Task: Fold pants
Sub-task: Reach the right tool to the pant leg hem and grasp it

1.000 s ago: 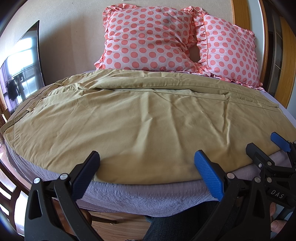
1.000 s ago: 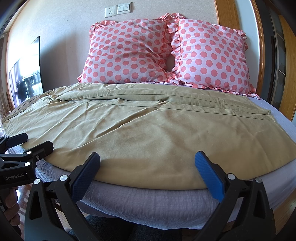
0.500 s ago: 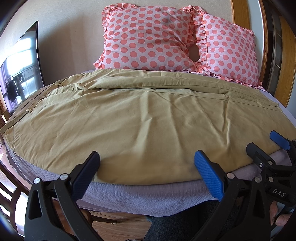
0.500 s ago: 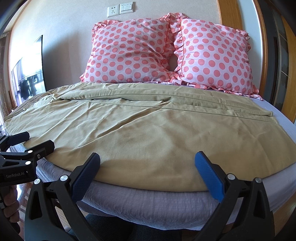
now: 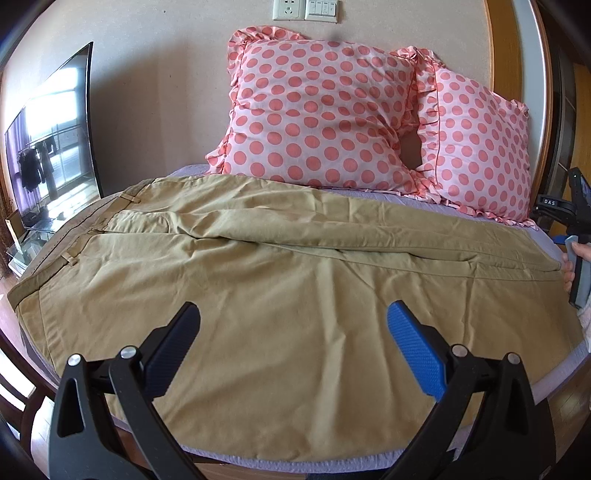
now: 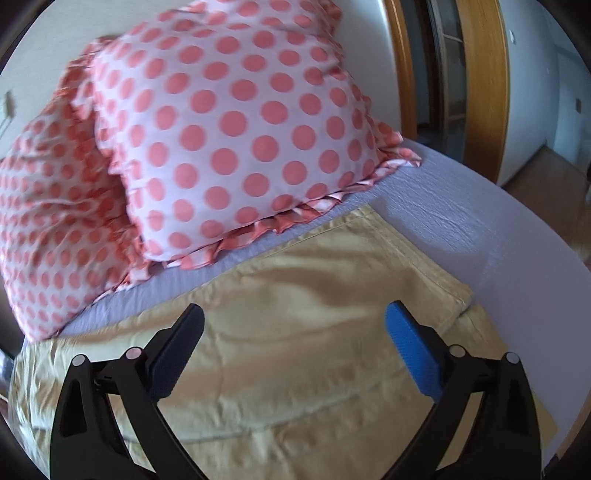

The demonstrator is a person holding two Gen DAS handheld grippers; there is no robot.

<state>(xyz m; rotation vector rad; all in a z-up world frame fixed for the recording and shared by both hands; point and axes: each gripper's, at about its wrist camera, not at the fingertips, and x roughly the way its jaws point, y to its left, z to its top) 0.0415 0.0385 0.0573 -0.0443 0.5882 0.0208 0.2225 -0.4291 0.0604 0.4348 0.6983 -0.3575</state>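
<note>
A: Pants [image 5: 295,302], the khaki ones. Where do they lie?

B: Spread flat across the bed [image 5: 546,240], over its lavender sheet, folded lengthwise so one leg lies on the other. The waistband with its belt loops sits at the left end in the left wrist view; the leg hems [image 6: 424,266] reach the right end.

A: And the left claw [image 5: 295,350]?

B: It hovers over the near edge of the pants, around their middle, with its fingers spread wide and nothing between them. One pad [image 5: 415,354] shows blue, the other [image 5: 171,354] looks dark.

A: The right claw [image 6: 295,350]?

B: Its fingers stand wide apart too, empty, poised above the hem end of the pants. I cannot tell whether the tips touch the cloth. Its view is blurred. In the left wrist view it appears at the far right edge, beside the hems, with the person's fingers on its handle.

A: What else is on the bed?

B: Two pink polka-dot pillows with frilled edges lean against the wall at the head: the left pillow [image 5: 317,110] and the right pillow [image 5: 476,147], touching each other. The right pillow's frill lies just beside the far hem corner. A dark screen [image 5: 55,147] stands left of the bed, a socket and switch plate [image 5: 304,9] is on the wall above the pillows, and a wooden door frame [image 6: 487,74] rises on the right.
</note>
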